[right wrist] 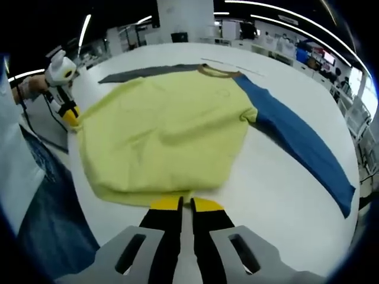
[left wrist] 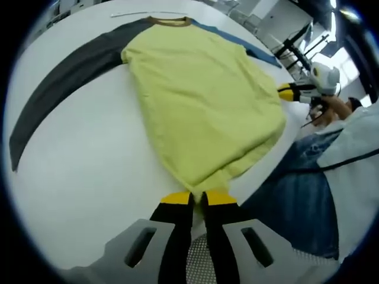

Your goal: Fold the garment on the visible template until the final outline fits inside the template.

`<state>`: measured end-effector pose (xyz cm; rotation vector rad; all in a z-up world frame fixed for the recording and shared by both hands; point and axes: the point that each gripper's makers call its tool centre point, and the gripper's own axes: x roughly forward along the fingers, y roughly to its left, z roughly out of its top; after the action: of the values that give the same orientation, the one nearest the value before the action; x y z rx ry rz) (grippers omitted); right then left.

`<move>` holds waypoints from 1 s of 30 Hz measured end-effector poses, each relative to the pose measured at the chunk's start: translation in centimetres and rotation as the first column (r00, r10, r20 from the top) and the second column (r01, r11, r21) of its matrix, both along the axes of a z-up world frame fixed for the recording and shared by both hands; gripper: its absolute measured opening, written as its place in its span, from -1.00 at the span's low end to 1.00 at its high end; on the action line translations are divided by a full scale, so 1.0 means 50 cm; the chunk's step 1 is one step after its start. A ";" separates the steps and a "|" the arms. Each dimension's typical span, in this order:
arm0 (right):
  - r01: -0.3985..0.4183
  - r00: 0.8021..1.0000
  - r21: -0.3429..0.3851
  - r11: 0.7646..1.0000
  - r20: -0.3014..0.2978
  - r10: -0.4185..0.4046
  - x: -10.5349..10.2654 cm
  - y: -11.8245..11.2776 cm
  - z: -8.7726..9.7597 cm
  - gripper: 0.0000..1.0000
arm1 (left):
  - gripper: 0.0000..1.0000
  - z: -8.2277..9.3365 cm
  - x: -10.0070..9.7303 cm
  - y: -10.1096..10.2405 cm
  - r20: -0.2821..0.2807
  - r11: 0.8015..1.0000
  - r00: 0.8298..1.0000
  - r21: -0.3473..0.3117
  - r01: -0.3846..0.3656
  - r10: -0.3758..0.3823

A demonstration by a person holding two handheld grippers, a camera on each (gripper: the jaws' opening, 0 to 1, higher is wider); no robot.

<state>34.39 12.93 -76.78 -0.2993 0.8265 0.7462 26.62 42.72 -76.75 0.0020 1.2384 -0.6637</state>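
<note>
A yellow shirt [left wrist: 204, 100] with one grey sleeve [left wrist: 65, 83] and one blue sleeve [right wrist: 296, 136] lies flat on the white surface [left wrist: 89, 171]. Left tool [left wrist: 198, 198] and right tool [right wrist: 185, 205] pinch its hem, jaws nearly closed. Likely soft, light; grip edges.

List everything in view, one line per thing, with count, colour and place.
Shirt: one, yellow body, spread flat on the table.
Sleeves: two, one dark grey, one blue, stretched out to either side.
Collar: one, brown, at the far end of the shirt.
Table: one, white, under the shirt.
Jeans: blue, the person's, at the table edge.
Left gripper: black with yellow tips, at the shirt's hem.
Right gripper: same colours, at the hem's other corner.
</note>
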 end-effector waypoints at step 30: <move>-0.017 1.000 -0.023 1.000 0.021 0.018 0.000 0.002 -0.003 -0.94 | -1.00 0.000 0.002 0.002 0.050 0.998 0.998 0.059 -0.031 0.028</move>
<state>34.41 13.01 -76.92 -0.3343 0.8139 0.7492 26.73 42.85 -76.76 0.0490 1.2083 -0.5976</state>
